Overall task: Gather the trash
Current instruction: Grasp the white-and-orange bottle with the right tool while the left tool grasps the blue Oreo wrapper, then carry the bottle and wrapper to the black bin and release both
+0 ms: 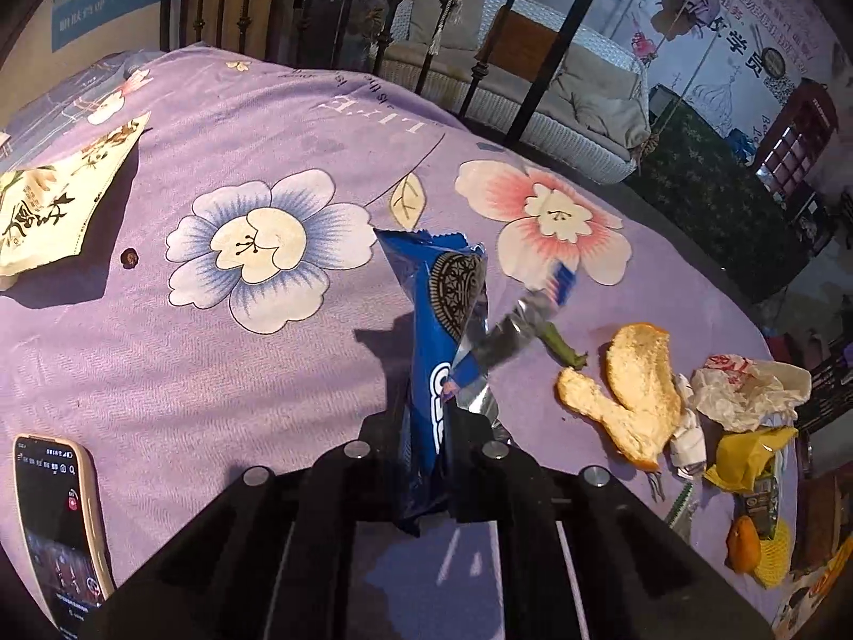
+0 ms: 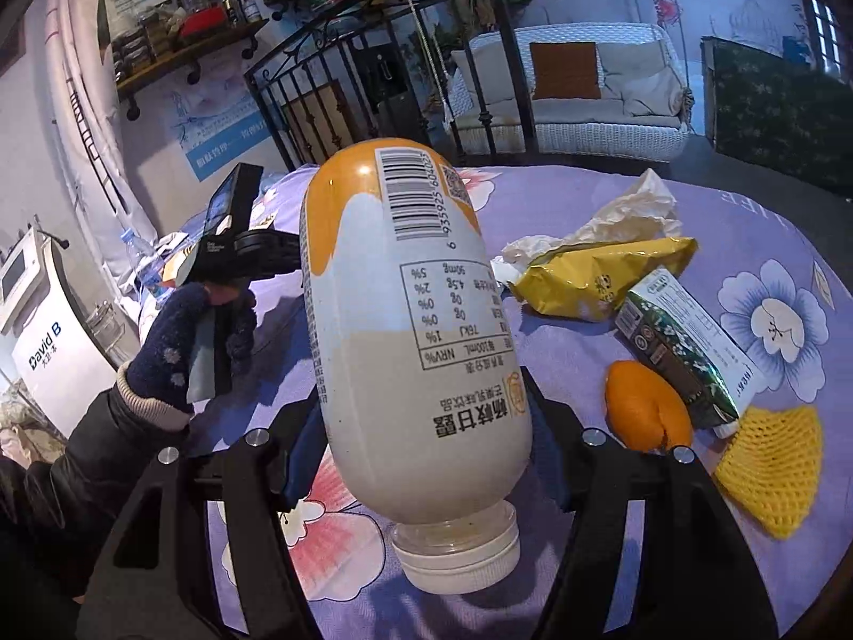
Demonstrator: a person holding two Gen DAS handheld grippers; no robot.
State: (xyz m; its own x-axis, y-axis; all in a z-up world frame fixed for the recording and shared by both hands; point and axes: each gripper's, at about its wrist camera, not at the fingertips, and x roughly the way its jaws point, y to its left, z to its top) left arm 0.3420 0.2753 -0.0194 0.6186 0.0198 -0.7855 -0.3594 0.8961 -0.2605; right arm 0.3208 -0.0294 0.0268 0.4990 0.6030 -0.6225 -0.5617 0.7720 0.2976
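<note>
Left wrist view shows your left tongs (image 1: 426, 458) pinched onto the blue cookie wrapper (image 1: 442, 352), lifted above the purple flowered tabletop (image 1: 224, 373). You'll find it light, crinkly and slick, so I'd judge a firm pinch low on the folded foil, as now, suits it; its torn silver end flops loose. Your right tongs (image 2: 421, 448) clamp the drink bottle (image 2: 410, 320) around its body, cap toward you: yellow-and-cream label, smooth plastic, stiff, probably near empty. More litter lies to the right.
</note>
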